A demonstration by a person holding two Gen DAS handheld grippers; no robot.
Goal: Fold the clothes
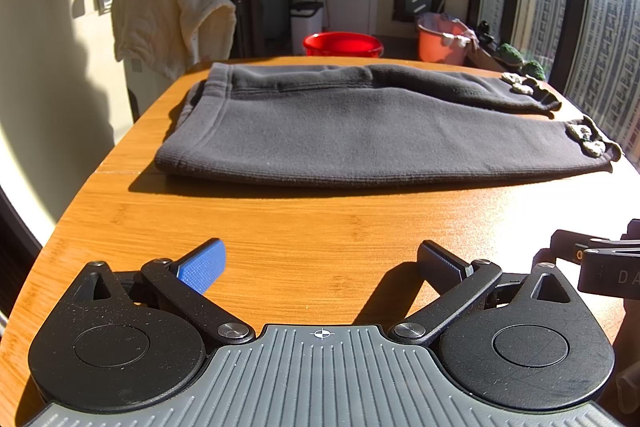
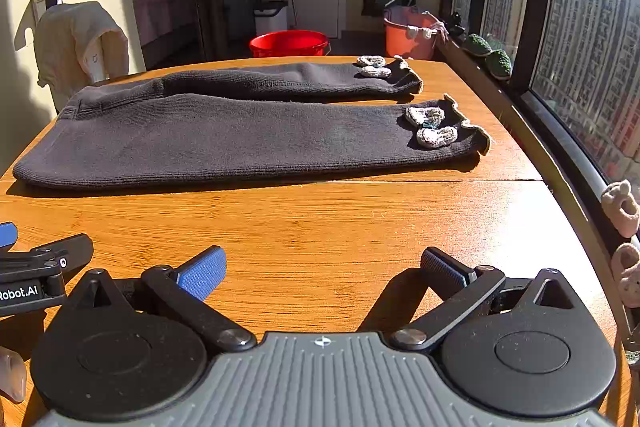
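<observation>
Pants (image 2: 240,131), dark grey, lie flat across the far half of the wooden table (image 2: 320,219), while the left gripper (image 1: 320,267) and right gripper (image 2: 322,269) both gape wide, holding nothing, over the bare near half.

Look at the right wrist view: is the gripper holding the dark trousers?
No. The right gripper is open over bare table, short of the trousers.

Trousers (image 2: 224,131) flat across the worktop (image 2: 320,219), waistband left, cuffs right, one leg behind the other. Both claws near the front edge, left claw (image 1: 320,263) beside right claw (image 2: 322,267). Basins on the floor behind.
</observation>
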